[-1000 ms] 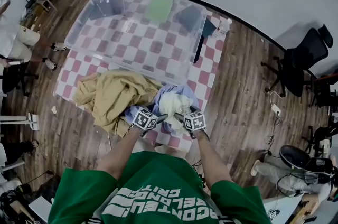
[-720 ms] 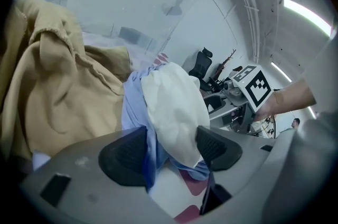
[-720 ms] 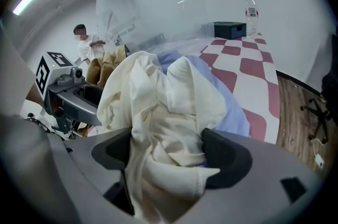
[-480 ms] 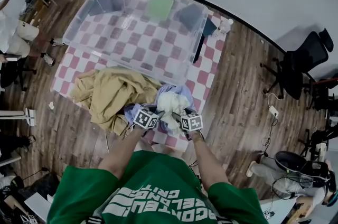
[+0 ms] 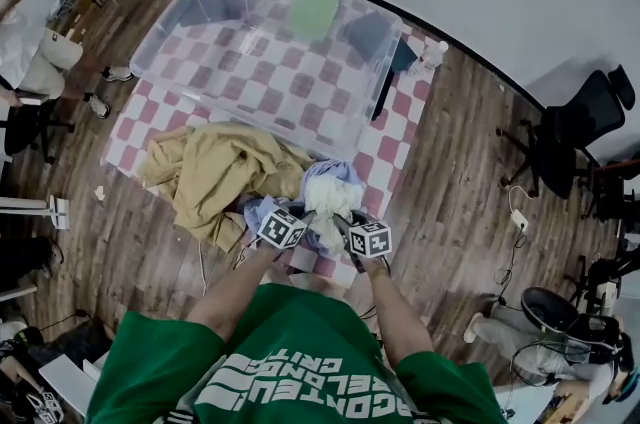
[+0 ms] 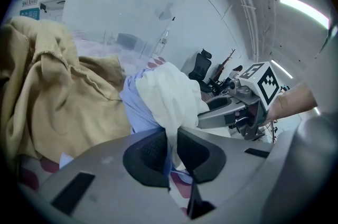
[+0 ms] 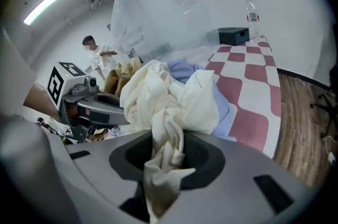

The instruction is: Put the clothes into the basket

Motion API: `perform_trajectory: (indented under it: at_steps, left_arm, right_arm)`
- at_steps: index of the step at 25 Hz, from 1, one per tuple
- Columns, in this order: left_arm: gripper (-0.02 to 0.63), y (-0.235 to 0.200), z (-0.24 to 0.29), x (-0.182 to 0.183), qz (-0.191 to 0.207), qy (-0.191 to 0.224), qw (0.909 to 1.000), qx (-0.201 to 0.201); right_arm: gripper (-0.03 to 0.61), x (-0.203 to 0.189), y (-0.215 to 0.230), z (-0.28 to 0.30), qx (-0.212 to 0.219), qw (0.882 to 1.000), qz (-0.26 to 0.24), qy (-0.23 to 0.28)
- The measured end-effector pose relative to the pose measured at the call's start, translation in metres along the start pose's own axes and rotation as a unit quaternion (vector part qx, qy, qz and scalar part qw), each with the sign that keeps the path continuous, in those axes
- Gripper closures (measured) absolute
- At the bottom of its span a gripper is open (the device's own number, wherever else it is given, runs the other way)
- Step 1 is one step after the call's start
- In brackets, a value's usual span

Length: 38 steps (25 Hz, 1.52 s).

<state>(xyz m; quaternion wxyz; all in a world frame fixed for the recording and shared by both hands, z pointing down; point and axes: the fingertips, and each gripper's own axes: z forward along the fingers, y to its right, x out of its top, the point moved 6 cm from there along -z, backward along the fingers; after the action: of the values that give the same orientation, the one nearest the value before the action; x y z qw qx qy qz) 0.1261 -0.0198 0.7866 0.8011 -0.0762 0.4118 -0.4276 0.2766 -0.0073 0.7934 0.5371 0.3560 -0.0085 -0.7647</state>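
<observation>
**A:** How far along is it?

**B:** Barely begun, I'd say. The tan garment (image 5: 215, 174) lies on the checked mat (image 5: 395, 147), outside the clear basket (image 5: 175, 27). The left gripper (image 6: 170, 150) and right gripper (image 7: 168, 157) have just been closing their jaws, and both now pinch the cream-and-blue bundle (image 5: 332, 197).

**A:** And the room?

**B:** Wood floor (image 5: 450, 202), with an office chair (image 5: 570, 117) at the right.
</observation>
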Motion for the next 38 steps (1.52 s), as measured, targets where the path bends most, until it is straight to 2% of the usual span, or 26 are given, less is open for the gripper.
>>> perform_trajectory:
  at_steps: [21, 28, 38]
  left_arm:
    - [0.583, 0.036, -0.038, 0.009, 0.058, 0.069, 0.9954, 0.035]
    - [0.583, 0.047, -0.056, 0.017, 0.068, 0.11, 0.9904, 0.05]
    - [0.583, 0.065, -0.083, 0.031, 0.108, 0.149, 0.9805, 0.068]
  right_arm:
    - [0.462, 0.016, -0.038, -0.039, 0.009, 0.995, -0.062, 0.074]
    - [0.465, 0.032, -0.055, -0.055, 0.012, 0.991, -0.089, 0.103]
    - [0.469, 0.056, -0.083, -0.084, 0.021, 0.98, -0.127, 0.15]
